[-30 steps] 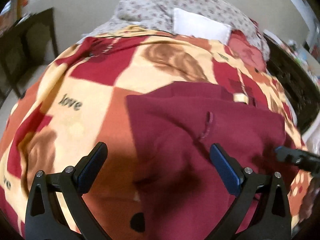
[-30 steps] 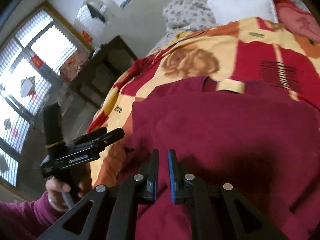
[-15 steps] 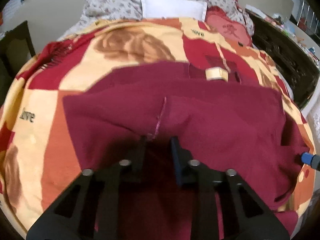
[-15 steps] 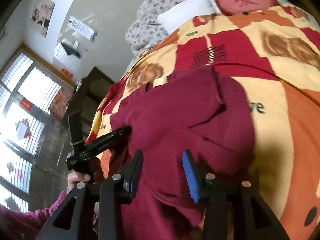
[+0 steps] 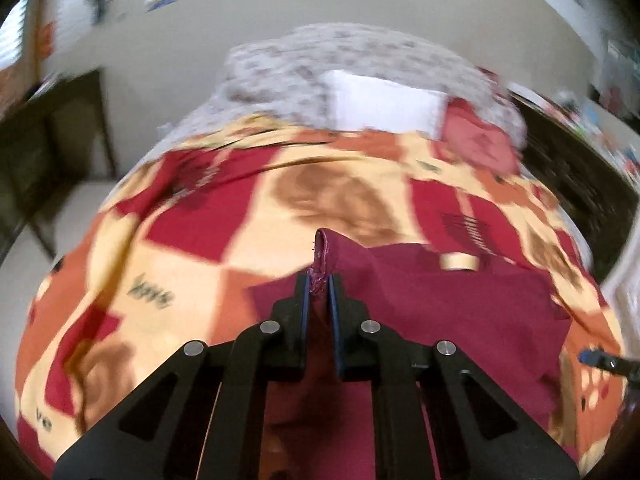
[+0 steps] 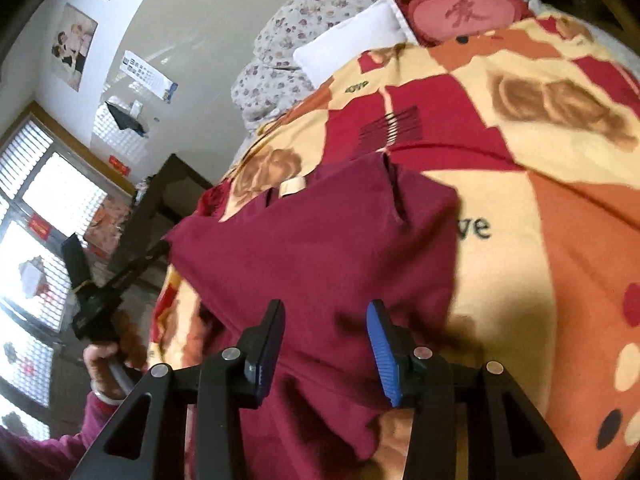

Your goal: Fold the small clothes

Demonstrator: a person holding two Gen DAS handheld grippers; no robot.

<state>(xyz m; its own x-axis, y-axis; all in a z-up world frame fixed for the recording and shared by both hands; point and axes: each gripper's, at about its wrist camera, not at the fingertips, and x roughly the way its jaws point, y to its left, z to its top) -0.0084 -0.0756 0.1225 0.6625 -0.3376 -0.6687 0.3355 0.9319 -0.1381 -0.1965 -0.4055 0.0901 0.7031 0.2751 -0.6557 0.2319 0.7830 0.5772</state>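
On the checked red, orange and cream blanket [image 5: 192, 264]: dark maroon knit garment [image 5: 448, 304], spread flat apart from one raised fold. Left wrist view only: left gripper [image 5: 319, 284] clamped shut on that fold, with a peak of cloth standing up between the blue pads; tip of the right gripper [image 5: 596, 360] at the far right edge. Right wrist view only: right gripper [image 6: 326, 344] with jaws spread wide over the garment's near edge, holding nothing; hand [image 6: 106, 364] in a maroon sleeve gripping the left tool's handle beside the bed. Against 0.5 s earlier: fold now lifted off the blanket, left view tilted upward and blurred; right jaws opened further.
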